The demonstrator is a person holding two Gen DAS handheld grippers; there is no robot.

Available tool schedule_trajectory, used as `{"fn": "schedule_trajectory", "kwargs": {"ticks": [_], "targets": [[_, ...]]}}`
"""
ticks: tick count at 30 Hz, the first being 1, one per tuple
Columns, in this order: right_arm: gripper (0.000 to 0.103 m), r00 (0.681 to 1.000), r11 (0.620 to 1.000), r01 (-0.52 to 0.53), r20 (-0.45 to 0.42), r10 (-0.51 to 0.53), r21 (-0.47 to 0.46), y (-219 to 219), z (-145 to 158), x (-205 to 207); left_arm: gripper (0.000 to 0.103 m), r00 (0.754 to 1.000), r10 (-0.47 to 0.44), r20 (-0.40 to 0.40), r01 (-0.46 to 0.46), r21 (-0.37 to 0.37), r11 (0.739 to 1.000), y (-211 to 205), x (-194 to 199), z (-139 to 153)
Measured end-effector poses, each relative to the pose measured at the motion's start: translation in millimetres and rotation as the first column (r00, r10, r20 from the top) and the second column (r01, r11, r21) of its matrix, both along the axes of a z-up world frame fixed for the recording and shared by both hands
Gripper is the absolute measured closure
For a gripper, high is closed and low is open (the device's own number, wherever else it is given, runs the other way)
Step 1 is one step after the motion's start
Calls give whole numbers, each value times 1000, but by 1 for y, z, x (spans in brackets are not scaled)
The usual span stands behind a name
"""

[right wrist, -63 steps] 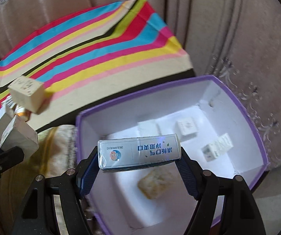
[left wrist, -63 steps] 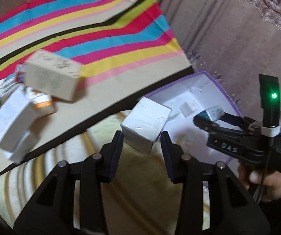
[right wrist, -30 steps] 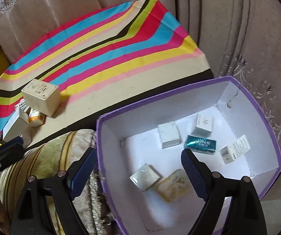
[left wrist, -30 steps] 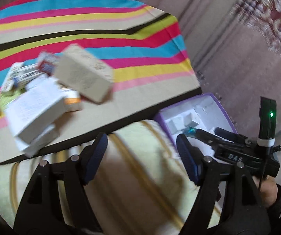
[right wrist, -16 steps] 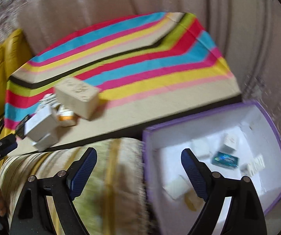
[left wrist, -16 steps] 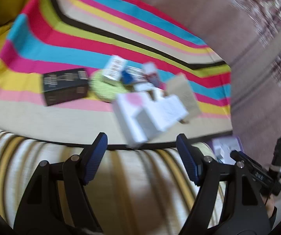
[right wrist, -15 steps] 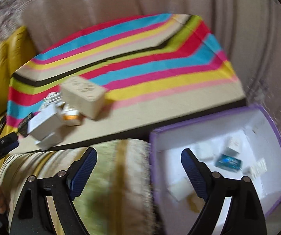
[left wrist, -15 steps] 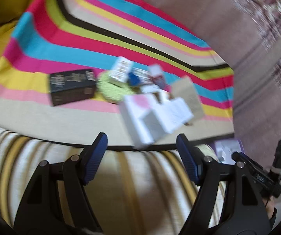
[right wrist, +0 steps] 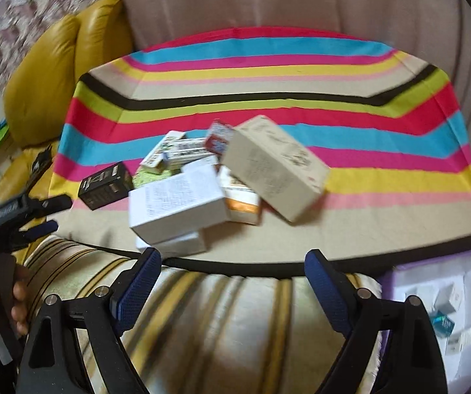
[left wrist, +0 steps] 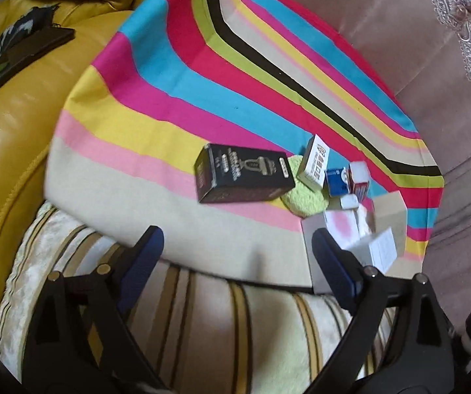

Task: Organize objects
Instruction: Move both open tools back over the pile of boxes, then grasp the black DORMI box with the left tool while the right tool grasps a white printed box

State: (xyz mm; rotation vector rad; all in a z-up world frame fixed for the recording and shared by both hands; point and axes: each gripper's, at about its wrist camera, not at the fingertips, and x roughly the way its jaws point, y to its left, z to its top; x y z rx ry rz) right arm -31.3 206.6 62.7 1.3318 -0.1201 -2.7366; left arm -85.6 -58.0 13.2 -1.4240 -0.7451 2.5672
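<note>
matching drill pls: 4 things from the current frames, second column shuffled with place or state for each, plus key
1. black rectangular carton
2. large beige cardboard box
3. purple-rimmed white storage box
4. left gripper

A. open, holding nothing
B. tilted, leaning on the pile of cartons
C. lower right of the right wrist view, small packets inside
D. lying flat at the left end of the pile, beside a green round pad

Pairs: 1-D, 2-B, 3-C, 4-A
</note>
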Motion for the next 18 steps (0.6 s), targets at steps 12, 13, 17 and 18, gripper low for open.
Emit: {"fn": "schedule_trajectory", "kwargs": {"ticks": [12, 13, 17, 18], "targets": [[3, 997, 992, -65, -41, 69, 107, -34, 3, -17, 9, 994, 50, 100, -37, -127, 991, 30, -56, -16], [3, 997, 992, -65, -40, 70, 106, -34, 2, -18, 9, 992, 56, 116, -41, -134, 990, 31, -60, -20], [2, 997, 993, -70, -32, 73, 96, -36, -1, -25, 9, 986, 78, 145, -55, -156, 986, 34, -72, -30], [2, 997, 993, -71, -29, 74, 91, -36, -2, -27, 9, 988, 78, 135, -54, -172, 984, 36, -72, -30]]}}
